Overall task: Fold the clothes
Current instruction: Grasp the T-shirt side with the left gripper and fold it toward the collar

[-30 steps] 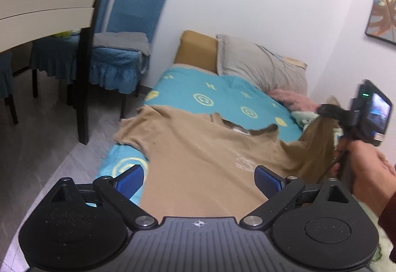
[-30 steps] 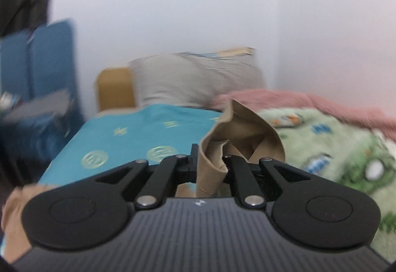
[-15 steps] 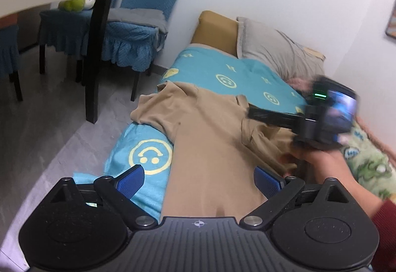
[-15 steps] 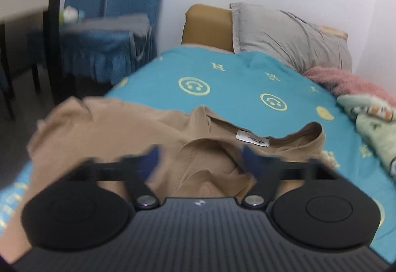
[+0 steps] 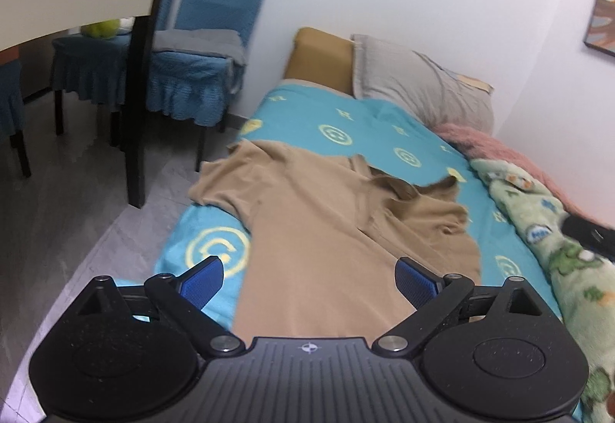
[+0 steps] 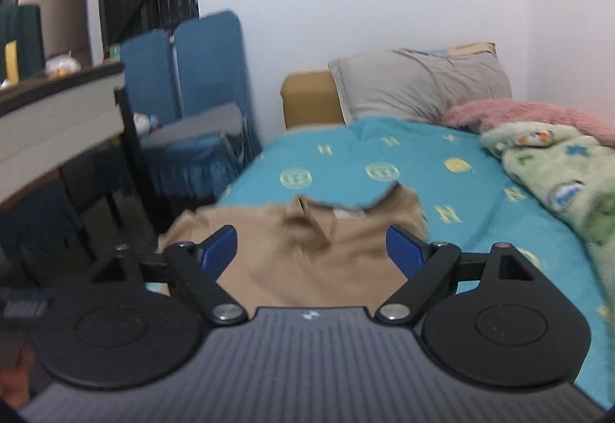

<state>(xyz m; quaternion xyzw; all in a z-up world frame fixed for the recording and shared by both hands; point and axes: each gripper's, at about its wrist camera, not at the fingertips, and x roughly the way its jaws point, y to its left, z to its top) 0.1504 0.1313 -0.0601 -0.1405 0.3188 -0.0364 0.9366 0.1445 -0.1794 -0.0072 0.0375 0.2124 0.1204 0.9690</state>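
One sleeve in, the rest to fold.
Tan shirt point(image 5: 315, 230) spread on bed point(image 5: 346, 123), right sleeve turned inward, left still out; left gripper point(image 5: 309, 278) and right gripper point(image 6: 311, 250) both spread wide, holding nothing.

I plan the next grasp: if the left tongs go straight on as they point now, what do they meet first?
Probably the shirt: it lies between the open left tongs, spread on the bed; depth is unclear.
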